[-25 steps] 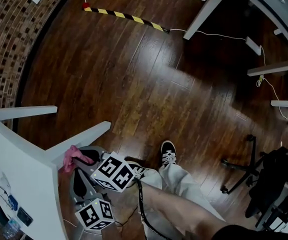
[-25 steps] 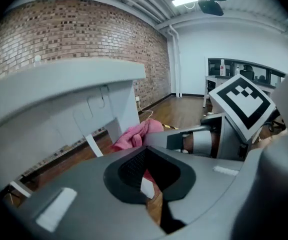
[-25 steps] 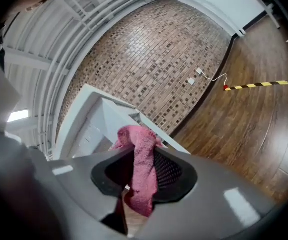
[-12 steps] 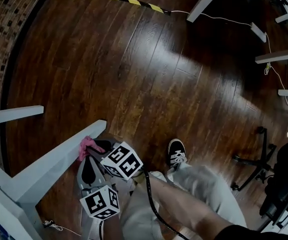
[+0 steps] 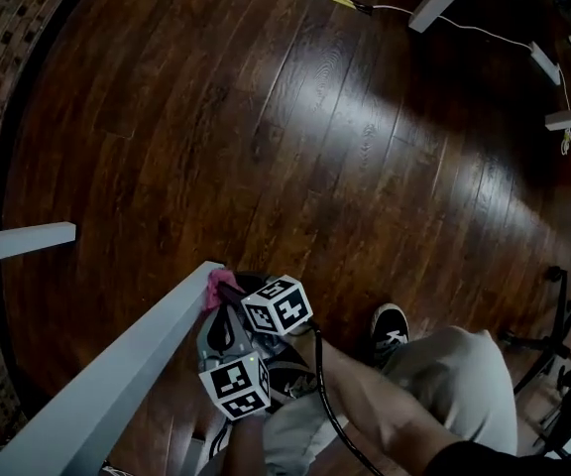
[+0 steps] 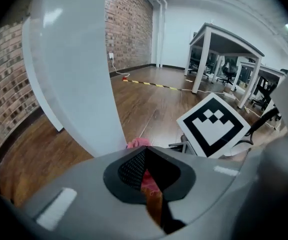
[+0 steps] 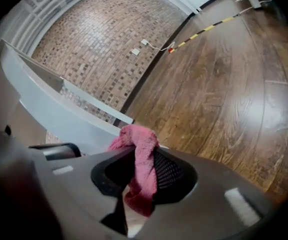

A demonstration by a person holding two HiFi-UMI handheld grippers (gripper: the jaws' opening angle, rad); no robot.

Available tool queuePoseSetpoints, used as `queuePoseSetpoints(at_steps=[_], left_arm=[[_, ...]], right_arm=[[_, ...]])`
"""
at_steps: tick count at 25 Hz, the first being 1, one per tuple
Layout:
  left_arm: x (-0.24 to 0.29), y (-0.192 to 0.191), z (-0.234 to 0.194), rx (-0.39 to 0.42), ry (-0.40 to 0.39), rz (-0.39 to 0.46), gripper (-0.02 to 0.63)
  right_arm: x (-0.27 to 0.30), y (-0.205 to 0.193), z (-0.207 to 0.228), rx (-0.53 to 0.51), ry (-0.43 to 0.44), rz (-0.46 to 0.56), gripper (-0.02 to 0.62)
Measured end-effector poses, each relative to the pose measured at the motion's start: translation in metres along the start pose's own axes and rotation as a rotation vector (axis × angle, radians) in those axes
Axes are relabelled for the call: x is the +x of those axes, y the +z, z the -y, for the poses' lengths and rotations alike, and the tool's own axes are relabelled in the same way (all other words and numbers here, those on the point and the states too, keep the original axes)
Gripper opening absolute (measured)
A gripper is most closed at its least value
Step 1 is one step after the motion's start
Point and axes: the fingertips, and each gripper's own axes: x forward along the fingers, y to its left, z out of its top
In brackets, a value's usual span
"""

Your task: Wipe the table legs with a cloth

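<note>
At the lower end of the table leg (image 5: 117, 365), the right gripper (image 7: 143, 156) is clenched on the pink cloth (image 7: 139, 136), which lies against the leg. The left gripper (image 6: 144, 156), alongside, grips the same cloth.

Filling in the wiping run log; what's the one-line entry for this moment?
left gripper: shut on pink cloth | right gripper: shut on pink cloth | pink cloth: at lower end of white table leg

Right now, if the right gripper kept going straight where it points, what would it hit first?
Probably the white table leg. The right gripper is shut on the pink cloth, and the leg lies just beyond it. Depth is unclear; the wooden floor comes next.
</note>
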Motion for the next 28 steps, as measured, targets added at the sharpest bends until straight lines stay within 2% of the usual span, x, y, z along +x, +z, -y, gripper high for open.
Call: queuePoseSetpoints(at_steps=[3, 6, 8, 10, 14, 18, 24, 28], left_arm=[[0.036, -0.027, -0.002, 0.007, -0.004, -0.05, -0.005], [0.057, -0.045, -0.005, 0.031, 0.003, -0.078, -0.005], [0.065, -0.048, -0.005, 0.063, 0.009, -0.071, -0.005], [0.063, -0.04, -0.006, 0.087, 0.013, -0.055, -0.005], [0.015, -0.003, -0.015, 0.083, 0.031, -0.012, -0.005], [-0.081, 0.052, -0.025, 0.059, 0.079, 0.031, -0.005], [-0.237, 0.152, -0.022, 0.005, 0.15, 0.114, -0.005], [-0.313, 0.209, -0.01, -0.052, 0.195, 0.185, -0.005]], right_arm=[[0.025, -0.01, 0.042, 0.013, -0.034, -0.069, 0.086], [0.045, -0.009, 0.07, 0.023, -0.028, -0.142, 0.086], [0.053, -0.003, 0.074, -0.017, 0.01, -0.193, 0.083], [0.053, 0.013, 0.056, -0.069, 0.09, -0.214, 0.081], [0.022, 0.059, -0.037, -0.189, 0.263, -0.202, 0.081], [-0.041, 0.12, -0.164, -0.292, 0.393, -0.175, 0.081], [-0.145, 0.208, -0.355, -0.419, 0.511, -0.116, 0.081], [-0.206, 0.251, -0.444, -0.466, 0.591, -0.076, 0.081]])
